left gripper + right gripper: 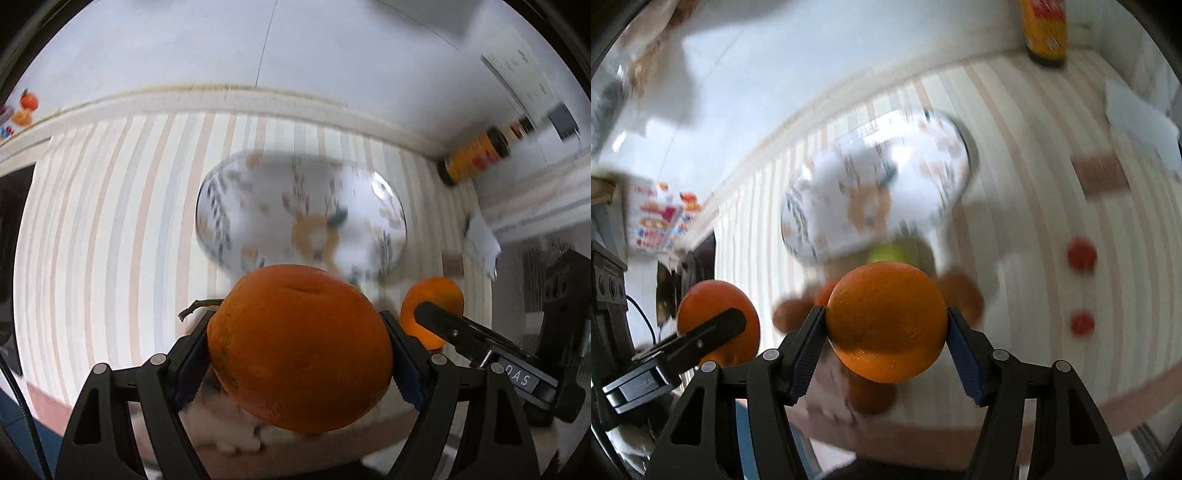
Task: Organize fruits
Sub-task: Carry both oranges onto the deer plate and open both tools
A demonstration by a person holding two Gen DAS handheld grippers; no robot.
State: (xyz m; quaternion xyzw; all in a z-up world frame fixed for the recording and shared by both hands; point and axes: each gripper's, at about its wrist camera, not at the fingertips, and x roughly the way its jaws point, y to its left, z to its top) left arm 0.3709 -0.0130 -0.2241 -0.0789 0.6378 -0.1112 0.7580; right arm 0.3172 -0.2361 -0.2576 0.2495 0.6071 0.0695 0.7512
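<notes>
My left gripper (pixel 299 347) is shut on a large orange (pixel 299 347), held above the striped tablecloth. My right gripper (pixel 886 321) is shut on a second orange (pixel 886 321). Each gripper shows in the other's view: the right one with its orange (pixel 432 306) at the right, the left one with its orange (pixel 716 317) at the left. A patterned round plate (pixel 258 206) lies on the cloth ahead, also seen in the right wrist view (pixel 879 184). A green fruit (pixel 894 253), brown fruits (pixel 964 291) and two small red fruits (pixel 1081 254) lie blurred on the cloth.
A yellow-labelled bottle (pixel 480 151) stands at the table's far right corner, also in the right wrist view (pixel 1045 29). White paper (pixel 1137 118) and a brown card (pixel 1099 177) lie at the right. The table's far edge meets a white wall.
</notes>
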